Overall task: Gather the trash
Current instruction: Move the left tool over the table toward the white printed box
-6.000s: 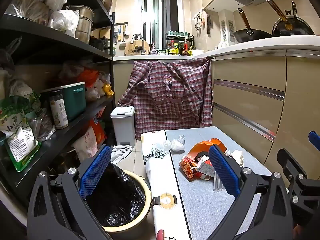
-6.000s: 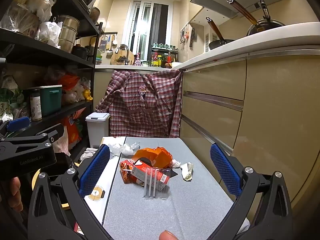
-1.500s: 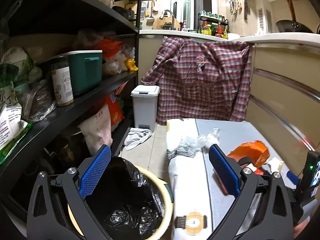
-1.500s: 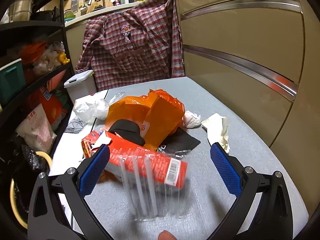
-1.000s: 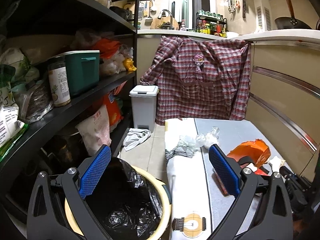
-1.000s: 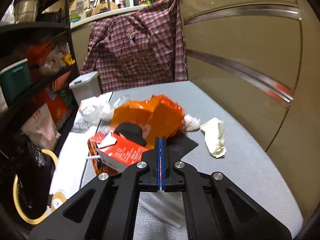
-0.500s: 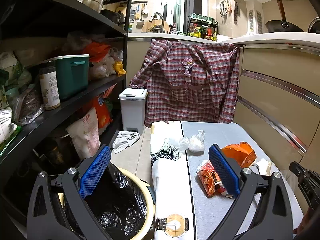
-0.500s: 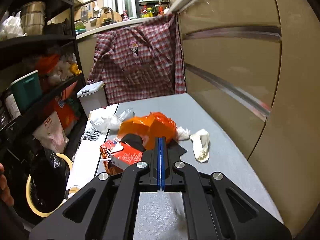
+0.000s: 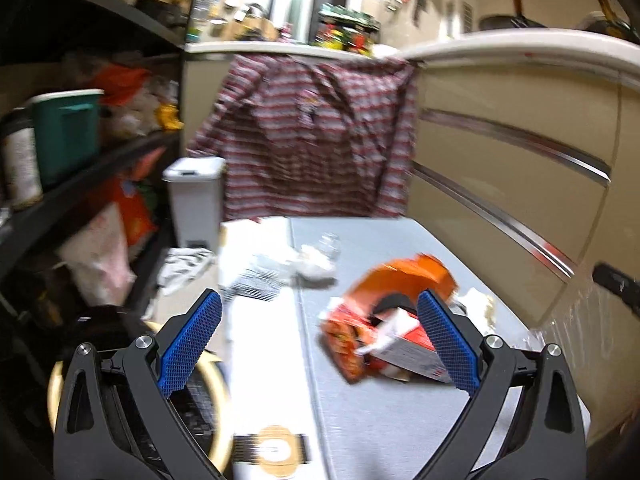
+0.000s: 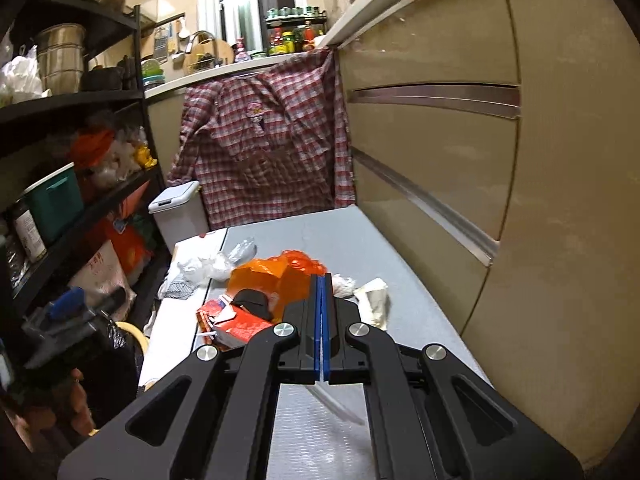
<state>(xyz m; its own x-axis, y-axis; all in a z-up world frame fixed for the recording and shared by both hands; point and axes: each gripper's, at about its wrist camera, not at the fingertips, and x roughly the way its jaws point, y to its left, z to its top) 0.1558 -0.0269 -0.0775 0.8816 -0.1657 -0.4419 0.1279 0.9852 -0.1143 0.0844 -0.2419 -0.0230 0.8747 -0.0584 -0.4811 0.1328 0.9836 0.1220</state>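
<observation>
Grey textured mat (image 10: 360, 248) | crumpled orange bag (image 10: 276, 276) | flat red carton (image 10: 244, 326)

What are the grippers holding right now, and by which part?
The right gripper pinches a clear plastic wrapper by one edge; the left gripper is open and empty.

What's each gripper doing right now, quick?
Left gripper: open, holding nothing.
Right gripper: closed on a clear wrapper.
</observation>
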